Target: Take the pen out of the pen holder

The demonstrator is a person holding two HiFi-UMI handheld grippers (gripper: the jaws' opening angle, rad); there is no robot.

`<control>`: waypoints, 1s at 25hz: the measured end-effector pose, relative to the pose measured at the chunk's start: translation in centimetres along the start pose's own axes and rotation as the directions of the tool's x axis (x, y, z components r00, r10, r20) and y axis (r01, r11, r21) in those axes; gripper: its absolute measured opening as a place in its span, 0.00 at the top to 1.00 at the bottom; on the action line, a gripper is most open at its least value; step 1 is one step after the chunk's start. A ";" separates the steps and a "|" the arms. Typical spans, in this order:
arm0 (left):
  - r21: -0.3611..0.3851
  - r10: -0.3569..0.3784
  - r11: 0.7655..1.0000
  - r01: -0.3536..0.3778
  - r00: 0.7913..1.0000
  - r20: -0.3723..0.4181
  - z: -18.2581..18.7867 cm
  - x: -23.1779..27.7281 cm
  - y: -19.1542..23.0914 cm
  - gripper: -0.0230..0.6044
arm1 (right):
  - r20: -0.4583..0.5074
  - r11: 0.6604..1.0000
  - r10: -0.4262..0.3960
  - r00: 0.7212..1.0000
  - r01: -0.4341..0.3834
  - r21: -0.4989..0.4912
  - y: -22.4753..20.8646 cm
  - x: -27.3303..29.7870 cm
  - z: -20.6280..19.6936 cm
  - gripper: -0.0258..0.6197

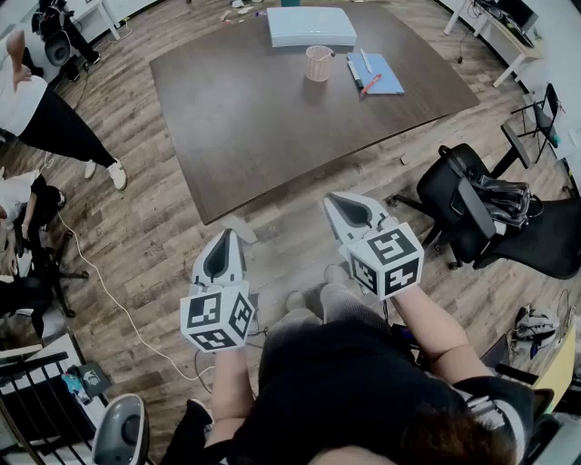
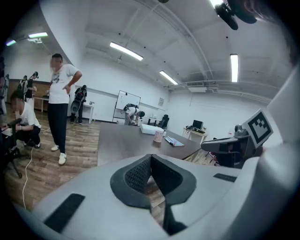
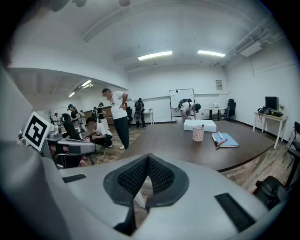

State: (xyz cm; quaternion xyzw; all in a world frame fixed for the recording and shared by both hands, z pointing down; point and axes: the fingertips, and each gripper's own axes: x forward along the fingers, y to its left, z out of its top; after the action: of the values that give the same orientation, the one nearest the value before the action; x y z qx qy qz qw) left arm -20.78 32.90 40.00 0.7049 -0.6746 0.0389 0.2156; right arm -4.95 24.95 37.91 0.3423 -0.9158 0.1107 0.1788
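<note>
The pink mesh pen holder stands upright at the far side of the dark brown table. It also shows small in the left gripper view and in the right gripper view, where a dark pen end pokes above its rim. Both grippers hang over the wooden floor, short of the table's near edge and far from the holder. My left gripper is shut with nothing in it. My right gripper is shut and empty too.
Behind the holder lies a white box. To its right is a blue notebook with a red pen and a white pen on it. Black office chairs stand at the right. A person stands at the left, and a cable lies on the floor.
</note>
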 end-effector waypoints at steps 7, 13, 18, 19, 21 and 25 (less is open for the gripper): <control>0.003 0.026 1.000 -0.026 1.000 0.006 1.1 2.2 -1.1 0.92 | 0.012 0.999 0.054 0.998 -0.054 0.006 -2.2 1.4 0.6 0.93; -0.010 0.050 0.999 -0.050 0.999 0.007 2.0 5.5 -3.4 0.92 | -0.007 0.993 0.120 0.993 -0.120 -0.015 -5.4 2.2 1.0 0.93; -0.026 0.054 0.998 -0.053 0.999 0.007 2.7 8.6 -5.4 0.92 | -0.015 0.977 0.210 0.978 -0.210 -0.030 -7.7 2.9 1.2 0.93; -0.027 0.058 0.998 -0.058 0.998 0.008 2.9 9.1 -5.8 0.92 | -0.017 0.976 0.217 0.976 -0.217 -0.033 -8.3 3.1 1.2 0.93; -0.025 0.072 0.997 -0.072 0.997 0.007 2.9 10.0 -6.3 0.92 | -0.020 0.973 0.228 0.974 -0.228 -0.034 -9.3 3.5 1.1 0.93; -0.028 0.088 0.996 -0.088 0.996 -0.006 2.7 11.9 -7.5 0.92 | -0.019 0.968 0.249 0.968 -0.250 -0.031 -11.6 4.0 1.2 0.93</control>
State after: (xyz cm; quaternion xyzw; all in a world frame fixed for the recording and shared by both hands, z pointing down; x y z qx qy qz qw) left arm -13.18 20.81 39.75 0.6714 -0.7049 0.0402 0.2253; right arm -0.33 13.59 39.37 0.2206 -0.9519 0.1194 0.1757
